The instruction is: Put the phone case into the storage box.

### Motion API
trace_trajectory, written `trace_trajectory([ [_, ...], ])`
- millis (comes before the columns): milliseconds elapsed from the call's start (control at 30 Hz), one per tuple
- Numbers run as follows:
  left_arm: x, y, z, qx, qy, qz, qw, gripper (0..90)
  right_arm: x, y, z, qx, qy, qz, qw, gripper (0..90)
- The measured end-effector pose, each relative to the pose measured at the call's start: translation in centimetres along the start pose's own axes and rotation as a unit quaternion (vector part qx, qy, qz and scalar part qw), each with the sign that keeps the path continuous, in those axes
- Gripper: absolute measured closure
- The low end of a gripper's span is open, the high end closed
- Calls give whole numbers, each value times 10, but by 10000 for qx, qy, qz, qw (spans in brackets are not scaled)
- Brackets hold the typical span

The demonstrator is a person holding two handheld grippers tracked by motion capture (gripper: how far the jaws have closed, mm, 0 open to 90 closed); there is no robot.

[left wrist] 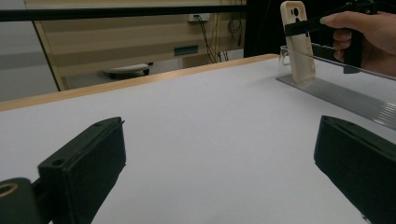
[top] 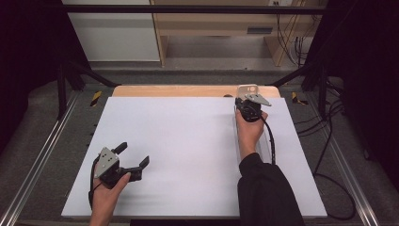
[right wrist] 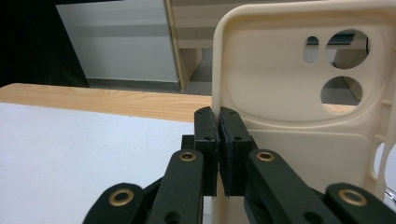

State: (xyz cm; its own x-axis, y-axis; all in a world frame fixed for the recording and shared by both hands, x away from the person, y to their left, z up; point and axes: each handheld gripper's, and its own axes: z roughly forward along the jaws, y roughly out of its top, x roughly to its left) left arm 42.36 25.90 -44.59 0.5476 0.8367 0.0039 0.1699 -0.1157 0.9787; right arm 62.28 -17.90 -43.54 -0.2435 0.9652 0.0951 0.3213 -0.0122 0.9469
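A cream phone case (right wrist: 299,121) is held upright at the far end of the clear ribbed rack (left wrist: 336,93), its lower edge seated in the rack's groove. One side wall of the case is clamped between the closed jaws of the right gripper (right wrist: 219,140). The rack is laid along the right side of the white board (top: 188,150). Well apart from the rack, the left gripper (top: 134,155) is rested near the board's front left corner, its jaws spread wide with nothing between them.

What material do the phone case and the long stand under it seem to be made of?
Phone case: probably soft matte plastic or silicone; cream, moulded rounded edges and camera holes, no gloss. Stand: likely clear acrylic; see-through, ribbed, with shiny edges.
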Motion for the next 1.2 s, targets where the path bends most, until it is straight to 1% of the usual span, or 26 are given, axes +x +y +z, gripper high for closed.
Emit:
trace_trajectory([
  [333,0,0,0,3,2,-5,10000,21,1,0,0,-1,-32,-36,10000,865],
  [800,0,0,0,5,-6,0,10000,21,1,0,0,-3,-24,-20,10000,857],
  [1200,0,0,0,3,-4,2,10000,21,1,1,-1,-19,-37,-34,10000,831],
])
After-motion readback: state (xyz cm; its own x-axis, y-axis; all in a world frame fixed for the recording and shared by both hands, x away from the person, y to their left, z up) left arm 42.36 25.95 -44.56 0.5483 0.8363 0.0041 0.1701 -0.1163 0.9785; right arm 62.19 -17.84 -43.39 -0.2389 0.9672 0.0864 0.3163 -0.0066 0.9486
